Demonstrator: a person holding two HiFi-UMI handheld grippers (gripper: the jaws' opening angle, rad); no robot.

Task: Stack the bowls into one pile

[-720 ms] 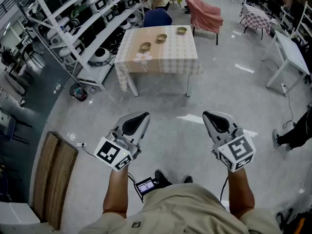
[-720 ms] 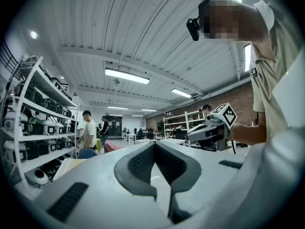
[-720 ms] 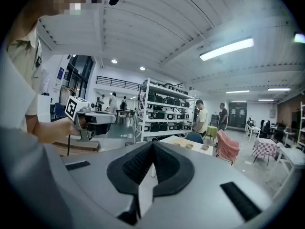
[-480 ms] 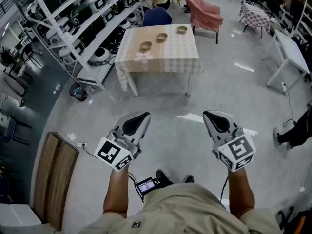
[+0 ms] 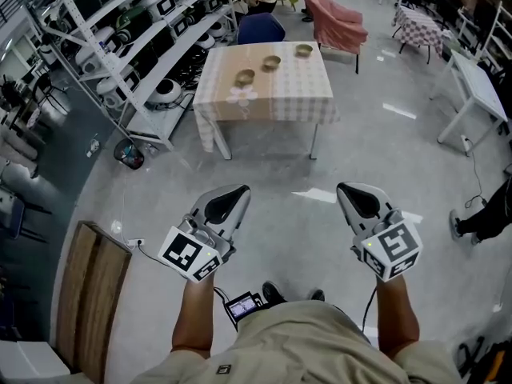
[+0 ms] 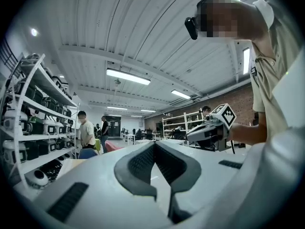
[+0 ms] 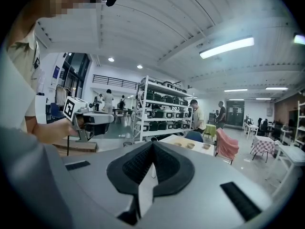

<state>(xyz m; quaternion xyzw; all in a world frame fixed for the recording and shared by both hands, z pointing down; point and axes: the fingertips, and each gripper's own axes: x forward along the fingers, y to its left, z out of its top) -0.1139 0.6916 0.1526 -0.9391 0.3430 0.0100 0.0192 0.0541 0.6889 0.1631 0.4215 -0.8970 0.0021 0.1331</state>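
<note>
Three small tan bowls stand apart in a slanted row on a checked-cloth table point(image 5: 276, 102) far ahead: one bowl point(image 5: 245, 76) at the left, one point(image 5: 272, 62) in the middle, one point(image 5: 303, 50) at the right. The right gripper view shows them tiny in the distance, the nearest bowl point(image 7: 177, 144) included. Both grippers hang over bare floor, well short of the table. My left gripper point(image 5: 232, 192) is shut and holds nothing. My right gripper point(image 5: 352, 190) is shut and holds nothing too.
Metal racks point(image 5: 136, 30) loaded with appliances line the left side. A blue chair point(image 5: 258, 29) and a pink-draped chair point(image 5: 336, 22) stand behind the table. A wooden bench point(image 5: 88, 294) lies at my left, a white table point(image 5: 480, 86) at the right. People stand at the far end.
The table and bowls sit slightly lower and to the right in the head view. Both grippers keep their pose and stay shut.
</note>
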